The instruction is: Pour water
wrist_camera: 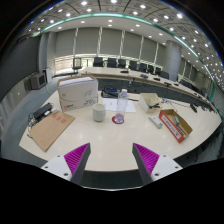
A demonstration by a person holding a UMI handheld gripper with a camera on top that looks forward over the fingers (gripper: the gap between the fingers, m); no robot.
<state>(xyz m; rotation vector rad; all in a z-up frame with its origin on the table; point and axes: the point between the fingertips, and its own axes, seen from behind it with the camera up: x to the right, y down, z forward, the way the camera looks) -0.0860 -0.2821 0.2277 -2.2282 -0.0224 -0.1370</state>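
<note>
On a pale table in a long conference room, I hold the gripper well back from everything, its two pink-padded fingers spread apart with nothing between them.

From left to right ahead of me lie a brown envelope, a white box, a small white cup, a clear bottle with a round lid or coaster just before it, a small white item I cannot make out, and a red-edged carton.

The bottle and cup, the two things I judge this pour needs, stand near each other at mid-table, beyond the fingers and untouched.

As I read it, the risks begin with the approach. The cup sits just beside the line to the bottle, so a wide-open sweep could knock it over. A clear, smooth bottle may slip or tilt if I pinch it off-centre or too high. I cannot tell whether it is capped or how full it is; pouring at speed could overshoot the small cup and wet the envelope and box close by.
</note>
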